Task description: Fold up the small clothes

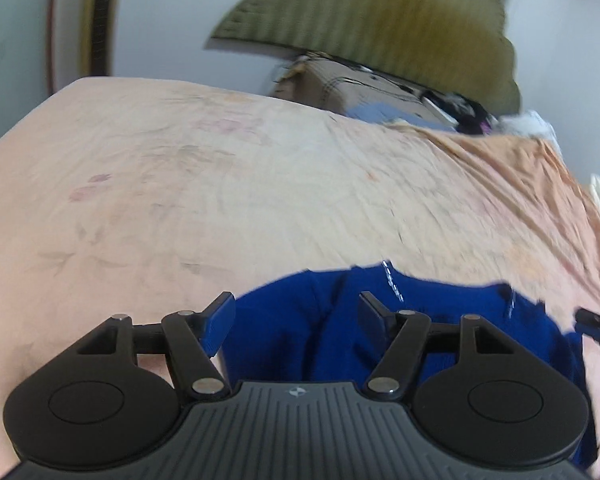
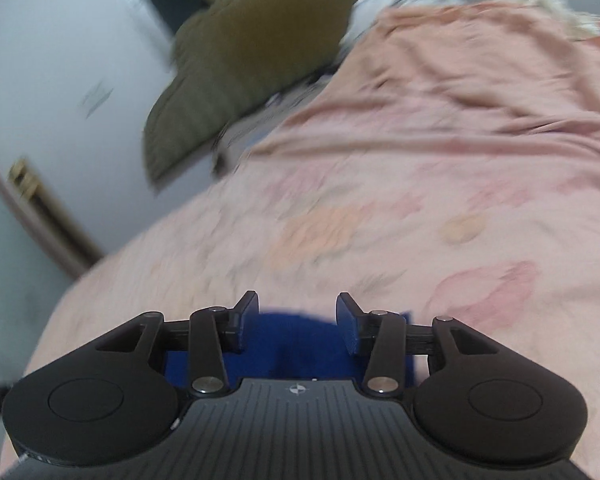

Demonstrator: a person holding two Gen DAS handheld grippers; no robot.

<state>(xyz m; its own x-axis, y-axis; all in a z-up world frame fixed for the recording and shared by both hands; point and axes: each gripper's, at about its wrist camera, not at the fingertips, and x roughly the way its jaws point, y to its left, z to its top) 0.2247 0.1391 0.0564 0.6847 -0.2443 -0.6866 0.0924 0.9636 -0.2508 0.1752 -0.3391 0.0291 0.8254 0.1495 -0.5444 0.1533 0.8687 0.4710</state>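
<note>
Near part of the blue garment (image 1: 340,336) hidden under the left gripper (image 1: 296,316) body. Barely a patch of garment (image 2: 296,340) visible past the right gripper (image 2: 296,316). Far bed edge smeared: olive cushion (image 2: 236,52) blurred, clutter (image 1: 468,110) at the far right corner unreadable.

Just the bed and the junk piled past it

Pink-peach bedsheet (image 1: 220,168) with a faded flower print covers the whole bed, pretty wrinkled, and it bunches into bigger folds toward the far right corner (image 2: 480,80). Past the far edge there's an olive green quilted cushion (image 1: 372,20) leaning over a cardboard box (image 1: 340,88), which sits right against the bed's far edge. Some dark and whitish stuff is heaped by the far right corner (image 1: 512,120), too blurry to tell what it is. Pale wall (image 1: 172,8) behind everything, and a dark-framed upright thing (image 1: 100,16) stands against it off the far left corner.
</note>
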